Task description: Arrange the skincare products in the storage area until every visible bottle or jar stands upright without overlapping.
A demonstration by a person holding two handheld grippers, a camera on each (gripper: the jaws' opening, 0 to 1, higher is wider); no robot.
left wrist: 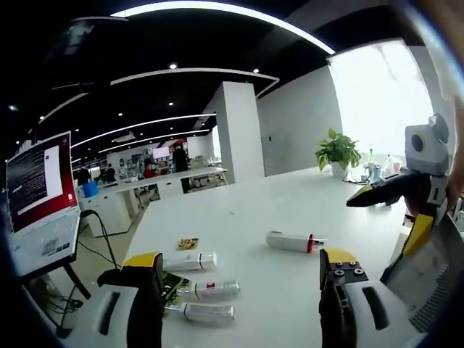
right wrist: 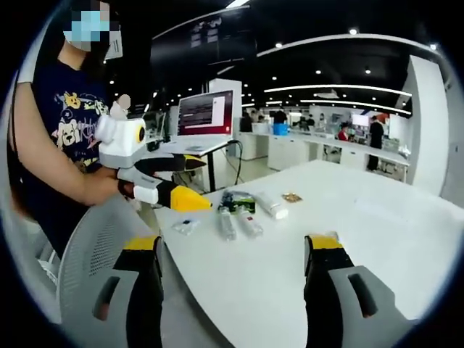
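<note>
- The white table (left wrist: 290, 210) is the landmark; its broad top lies bare from the tubes back to the far end, where a potted plant (left wrist: 338, 152) stands near the window.
- Left gripper (left wrist: 243, 272): jaws apart, empty, raised over the table's near edge.
- Three white tubes (left wrist: 205, 290) lie on their sides just inside that near edge, close together, beside a green packet (left wrist: 172, 284); none stands upright.
- A fourth white tube with a red band (left wrist: 293, 241) lies alone toward the table's middle, well apart from the three.
- A small patterned card (left wrist: 188, 243) lies flat just beyond the three tubes.
- Right gripper (right wrist: 239, 254): jaws apart, empty, above the table's corner edge.
- In the right gripper view a sachet (right wrist: 186, 226) lies near the table's edge, beside the tubes.
- A laptop (right wrist: 206, 116) sits on a stand off the table's end.
- A mesh chair (right wrist: 87, 254) stands against the table's edge.
</note>
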